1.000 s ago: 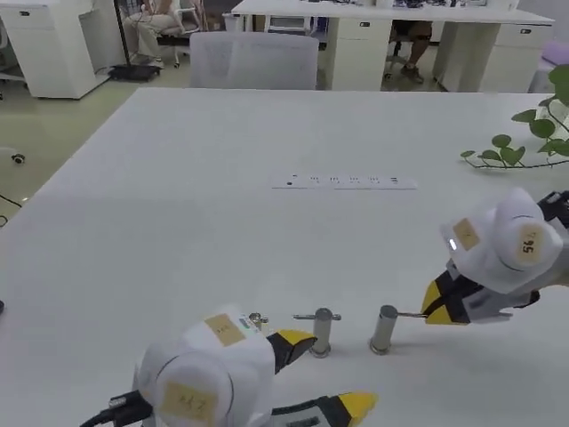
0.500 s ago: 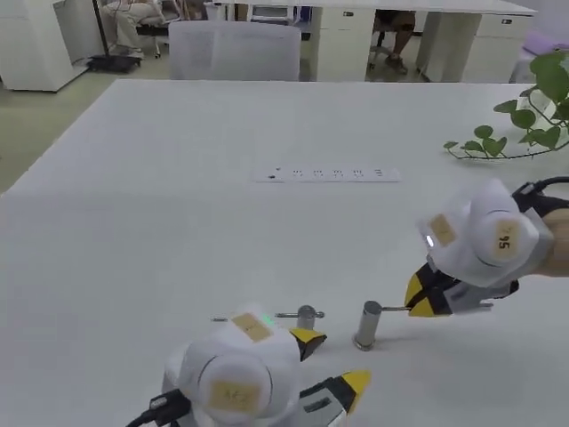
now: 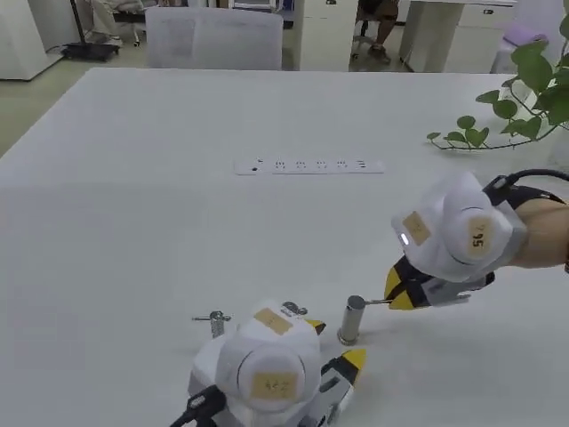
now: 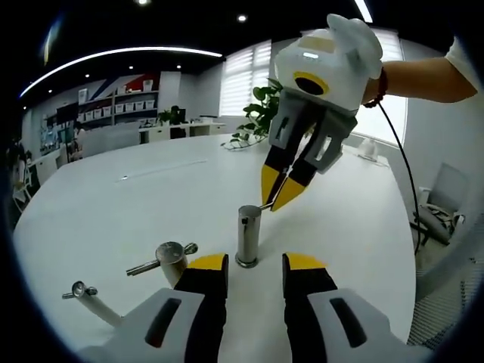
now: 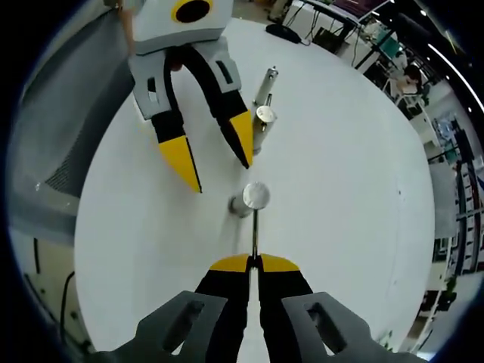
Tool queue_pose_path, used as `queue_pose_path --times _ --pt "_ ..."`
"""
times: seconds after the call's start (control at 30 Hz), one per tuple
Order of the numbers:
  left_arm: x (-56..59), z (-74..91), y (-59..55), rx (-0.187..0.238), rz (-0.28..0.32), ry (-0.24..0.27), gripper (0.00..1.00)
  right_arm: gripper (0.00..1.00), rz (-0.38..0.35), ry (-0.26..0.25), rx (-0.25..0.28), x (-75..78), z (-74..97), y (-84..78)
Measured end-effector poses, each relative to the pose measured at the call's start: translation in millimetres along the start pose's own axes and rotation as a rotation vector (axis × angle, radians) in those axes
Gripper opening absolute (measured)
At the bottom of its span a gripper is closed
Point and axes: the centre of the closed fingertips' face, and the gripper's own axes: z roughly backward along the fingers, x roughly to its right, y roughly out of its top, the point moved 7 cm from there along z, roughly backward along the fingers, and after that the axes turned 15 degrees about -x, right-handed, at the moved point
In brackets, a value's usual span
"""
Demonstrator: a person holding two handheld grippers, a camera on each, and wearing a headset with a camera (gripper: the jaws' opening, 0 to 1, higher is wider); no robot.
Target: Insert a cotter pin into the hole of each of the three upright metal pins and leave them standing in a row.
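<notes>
Two tools: right tool (image 5: pixel 254 262) clamps thin metal cotter pin (image 5: pixel 254 231) against upright grey steel pin (image 5: pixel 255 195); left tool (image 4: pixel 255 263) parted, empty.

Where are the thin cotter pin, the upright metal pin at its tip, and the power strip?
cotter pin (image 5: pixel 254 233), right gripper view, mid-shaft.
upright metal pin (image 4: pixel 248 236), left gripper view, its side.
power strip (image 3: pixel 309 166), head view, its middle.

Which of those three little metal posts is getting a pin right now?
The rightmost post: the right gripper holds a cotter pin against its top. The middle post and left post already carry theirs.
</notes>
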Motion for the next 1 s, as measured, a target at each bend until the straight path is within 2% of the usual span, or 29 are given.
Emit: queue_pose_path --times 0.2,0.63,0.77,1.0 --pt "-0.1 -11.2 0.9 0.002 0.001 0.051 0.25 0.04 0.01 0.0 -0.003 0.1 -0.6 0.5" --pt "1.6 -22.6 12.3 0.04 0.021 0.108 0.17 0.04 0.048 -0.021 -0.017 2.2 -0.8 1.3" --pt "0.8 -24.0 13.7 0.035 0.005 0.123 0.12 0.04 0.059 -0.028 -0.02 2.8 -1.3 2.0" --pt "1.2 -25.6 14.8 0.016 -0.021 0.13 0.11 0.04 0.078 -0.043 -0.022 4.1 -2.0 1.6"
